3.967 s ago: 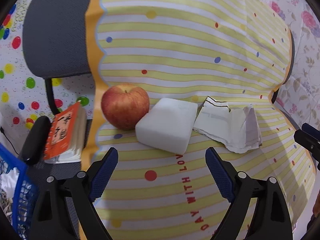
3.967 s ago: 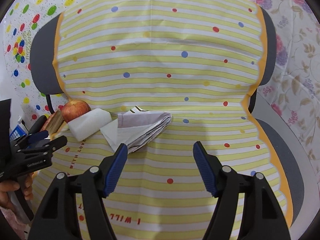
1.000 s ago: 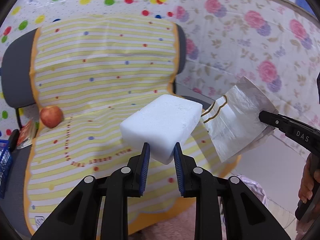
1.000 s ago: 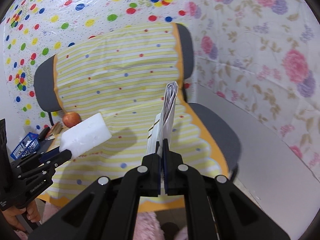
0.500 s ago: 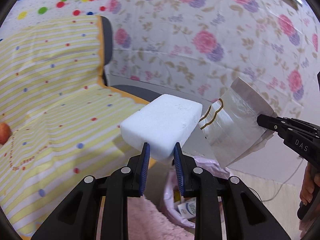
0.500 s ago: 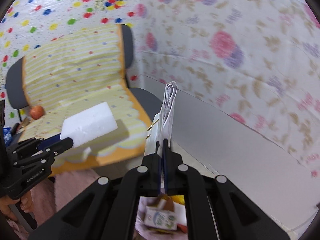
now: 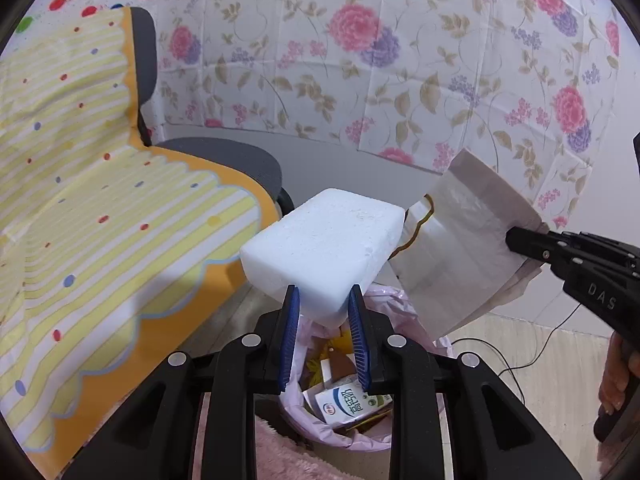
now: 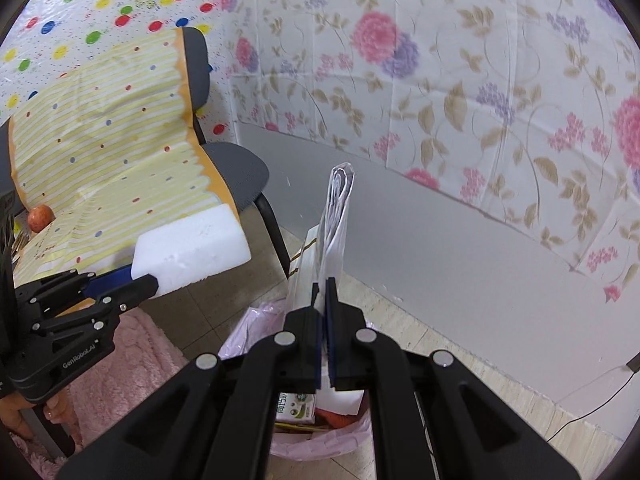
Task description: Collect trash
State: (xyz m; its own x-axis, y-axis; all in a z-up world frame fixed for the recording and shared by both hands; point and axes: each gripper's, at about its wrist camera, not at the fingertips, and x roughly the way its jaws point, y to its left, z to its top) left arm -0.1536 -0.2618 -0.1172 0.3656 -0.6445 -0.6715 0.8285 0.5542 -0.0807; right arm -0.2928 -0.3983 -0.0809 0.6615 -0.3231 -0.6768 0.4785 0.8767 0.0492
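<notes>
Floral sheeting lines the walls behind a grey chair (image 7: 224, 160) draped in a yellow striped cloth (image 7: 100, 220), with a pink-lined trash bin (image 7: 400, 300) on the floor at six o'clock in both wrist views. The left gripper (image 7: 324, 332) is closed part-way on one end of a white foam block (image 7: 324, 248), its blue pads (image 7: 290, 332) pressing the block's two sides, and the block juts out over the bin's mouth. At three o'clock in the left view, the right gripper (image 8: 323, 332) has its jaws clamped nearly flat on a folded paper bag (image 8: 334, 220), which stands upright above the bin.

Both pieces look very light. The foam appears stiff but crumbly (a hard squeeze could dent it or shed beads), so the present hold near one end seems adequate. The paper is limp and thin, best pinched at a folded edge, as it is here; it may flutter sideways when let go, so a low release over the opening would suit it.

A milk carton (image 7: 352, 400) and other scraps already lie inside the bin. An apple (image 8: 40, 218) sits on the cloth at nine o'clock in the right view, and a pink rug (image 8: 132, 360) lies beside the bin.
</notes>
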